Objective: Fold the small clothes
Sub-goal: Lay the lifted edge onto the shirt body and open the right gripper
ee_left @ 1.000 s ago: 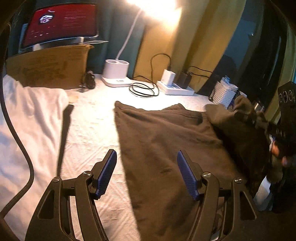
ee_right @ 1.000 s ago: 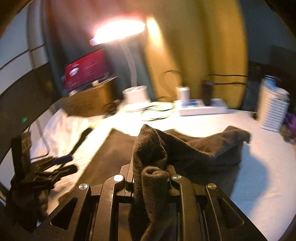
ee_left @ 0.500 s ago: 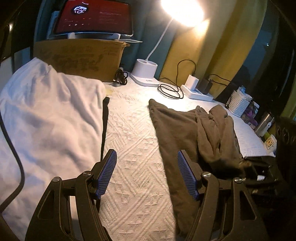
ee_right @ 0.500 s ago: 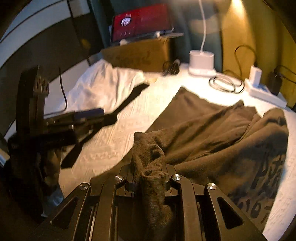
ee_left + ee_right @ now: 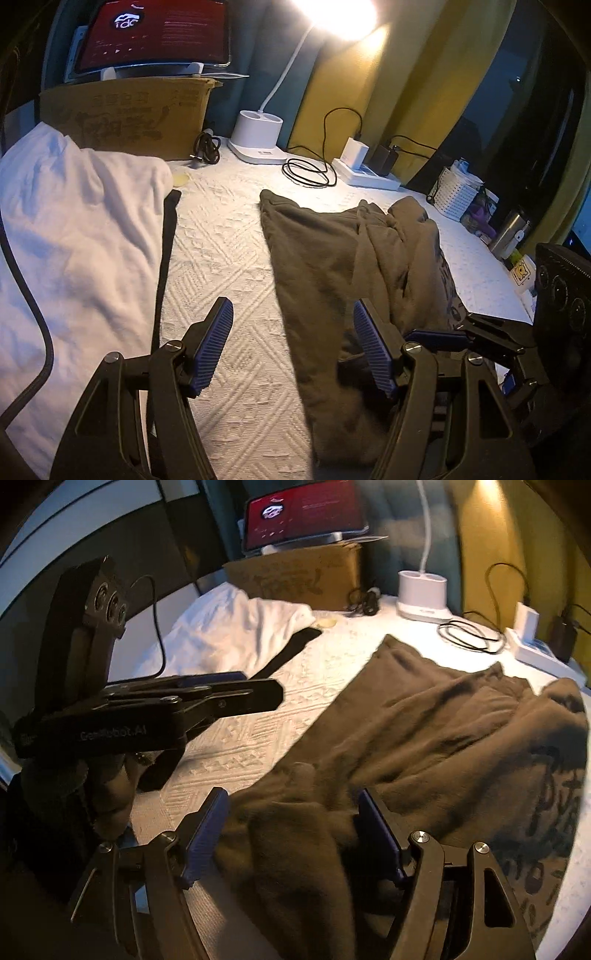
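— From the left wrist view, what's changed?

— The brown garment (image 5: 332, 266) used to lie spread flat; now its right side is doubled over onto itself, lying rumpled along the right half of the white textured bedspread (image 5: 229, 266). The left gripper (image 5: 295, 343) hangs above the garment's near left edge, jaws wide apart, nothing between them. The right gripper (image 5: 436, 338) shows low at the right, down by the folded cloth.

— And from the right wrist?

— Half a second back those jaws were pinched on a bunch of brown cloth. They've just been opening: the right gripper (image 5: 291, 830) stands wide now, the fabric lying loose between the pads, not squeezed. I'd say the first fold is laid and released; it looks lumpy and probably wants smoothing.

— The room?

— A white garment (image 5: 236, 635) heaped at the left, cardboard box (image 5: 125, 110) with a red screen (image 5: 159, 33) on top, a lit desk lamp (image 5: 258, 136), a power strip (image 5: 365, 173) with cables, yellow curtains behind.
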Tool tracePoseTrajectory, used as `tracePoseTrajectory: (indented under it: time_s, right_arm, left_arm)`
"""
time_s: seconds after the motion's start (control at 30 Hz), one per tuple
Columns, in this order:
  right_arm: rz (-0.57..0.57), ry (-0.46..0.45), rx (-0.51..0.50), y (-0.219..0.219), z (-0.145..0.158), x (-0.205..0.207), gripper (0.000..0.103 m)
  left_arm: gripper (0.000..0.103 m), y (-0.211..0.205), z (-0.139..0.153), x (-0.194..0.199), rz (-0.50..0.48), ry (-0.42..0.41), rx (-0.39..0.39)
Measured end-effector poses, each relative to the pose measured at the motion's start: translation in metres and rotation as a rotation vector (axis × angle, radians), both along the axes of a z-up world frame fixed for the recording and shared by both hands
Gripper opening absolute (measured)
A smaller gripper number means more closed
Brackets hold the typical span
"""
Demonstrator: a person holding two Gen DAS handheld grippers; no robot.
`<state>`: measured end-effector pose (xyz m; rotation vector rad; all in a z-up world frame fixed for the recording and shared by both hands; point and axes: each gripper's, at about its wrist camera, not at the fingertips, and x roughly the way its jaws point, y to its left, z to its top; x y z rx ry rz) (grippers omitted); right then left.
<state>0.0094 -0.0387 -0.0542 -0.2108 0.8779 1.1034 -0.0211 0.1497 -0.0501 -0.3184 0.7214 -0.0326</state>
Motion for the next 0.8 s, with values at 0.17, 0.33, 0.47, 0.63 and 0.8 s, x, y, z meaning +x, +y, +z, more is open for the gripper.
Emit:
tracePoseTrajectory:
  time_s: [0.17, 0.33, 0.47, 0.63, 0.8]
  right_arm:
    - [-0.051, -0.022, 0.022, -0.025, 0.009, 0.001, 0.075]
    - [-0.121, -0.034, 0.038, -0.055, 0.012, 0.008, 0.075]
    - [-0.184, -0.033, 0.041, -0.078, 0.011, 0.016, 0.076]
    - [-0.271, -0.051, 0.029, -0.108, 0.006, 0.026, 0.076]
    - [-0.393, -0.049, 0.01, -0.144, -0.003, 0.042, 0.076]
  left_arm:
    - [0.068, -0.019, 0.01, 0.006, -0.034, -0.003, 0.034]
    - [0.068, -0.046, 0.004, 0.01, -0.113, 0.034, 0.064]
    - [0.068, -0.06, -0.009, 0.013, -0.133, 0.082, 0.078]
    - [0.068, -0.08, -0.008, 0.016, -0.19, 0.077, 0.103]
    - [0.068, -0.098, -0.01, 0.02, -0.265, 0.083, 0.127]
